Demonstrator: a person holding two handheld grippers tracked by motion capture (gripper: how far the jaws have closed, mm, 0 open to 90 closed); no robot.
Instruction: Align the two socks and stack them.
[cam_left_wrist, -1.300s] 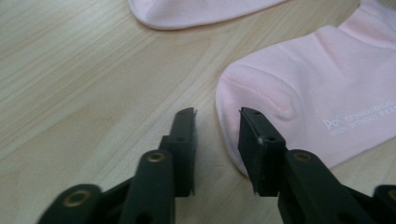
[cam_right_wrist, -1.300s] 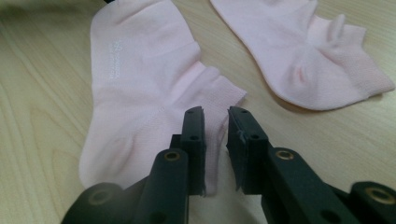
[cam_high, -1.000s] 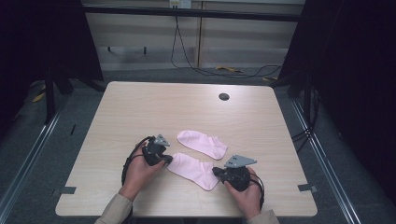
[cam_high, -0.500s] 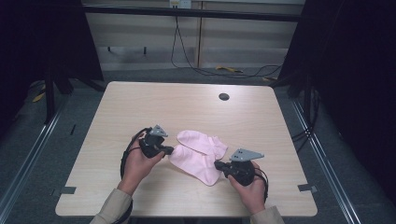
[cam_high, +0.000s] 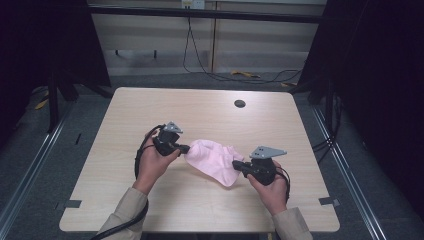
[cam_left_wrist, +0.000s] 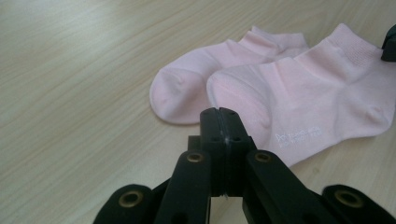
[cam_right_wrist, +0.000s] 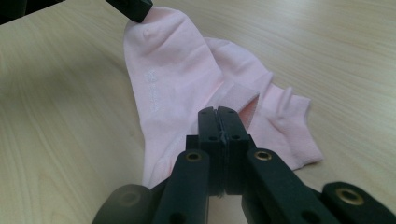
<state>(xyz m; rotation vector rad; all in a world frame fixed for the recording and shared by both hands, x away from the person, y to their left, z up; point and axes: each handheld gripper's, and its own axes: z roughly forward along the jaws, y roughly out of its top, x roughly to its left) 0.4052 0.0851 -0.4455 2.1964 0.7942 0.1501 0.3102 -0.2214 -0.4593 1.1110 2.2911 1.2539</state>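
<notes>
Light wood-grain table (cam_high: 150, 115), rounded corners. Two pink socks (cam_high: 215, 157) overlapping near its centre, toward person's edge. Small dark round grommet (cam_high: 239, 103) beyond socks, near far edge.

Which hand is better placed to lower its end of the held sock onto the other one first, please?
Probably left: the left tool holds the sock right above the lower sock's toe, while the right tool sits past it.

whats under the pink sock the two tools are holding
The second pink ankle sock lies on the wooden table, partly under the held pink sock. Its toe and cuff show; its middle is covered.
</notes>
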